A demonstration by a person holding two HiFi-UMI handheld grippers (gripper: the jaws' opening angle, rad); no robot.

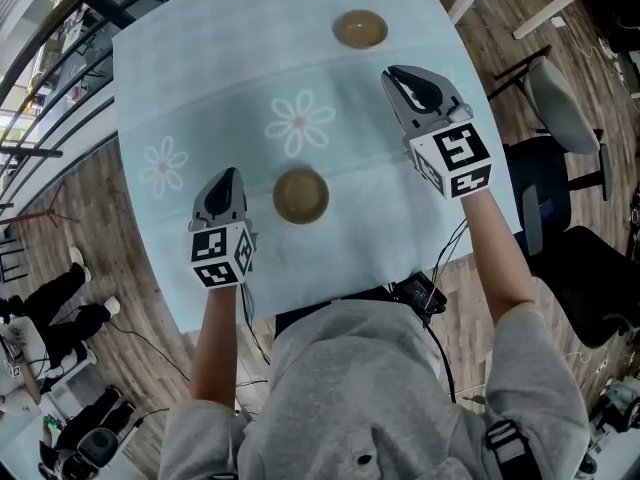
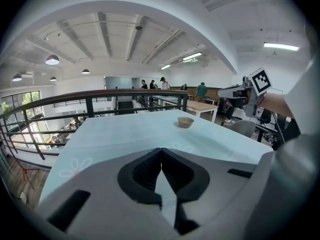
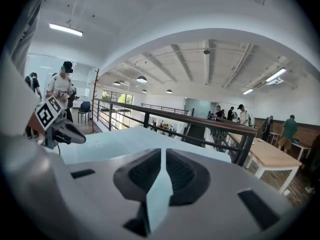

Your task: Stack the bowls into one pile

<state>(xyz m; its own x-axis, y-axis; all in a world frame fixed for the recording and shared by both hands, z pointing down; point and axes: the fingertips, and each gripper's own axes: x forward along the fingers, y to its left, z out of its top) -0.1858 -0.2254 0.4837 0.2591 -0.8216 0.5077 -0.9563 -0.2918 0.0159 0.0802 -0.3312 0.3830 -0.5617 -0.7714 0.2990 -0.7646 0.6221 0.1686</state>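
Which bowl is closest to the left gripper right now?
The bowl right beside the left gripper, on the table's near half; the other bowl sits by the far edge.

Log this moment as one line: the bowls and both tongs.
stack: not started | near bowl: beside left tongs | far bowl: table far side | left tongs: shut, empty | right tongs: shut, empty

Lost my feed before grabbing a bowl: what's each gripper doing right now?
Left gripper: jaws shut, empty.
Right gripper: jaws shut, empty.

Bare tablecloth [image 1: 220,78] surrounds the near bowl [image 1: 300,195] and the far bowl [image 1: 360,29], open all round.
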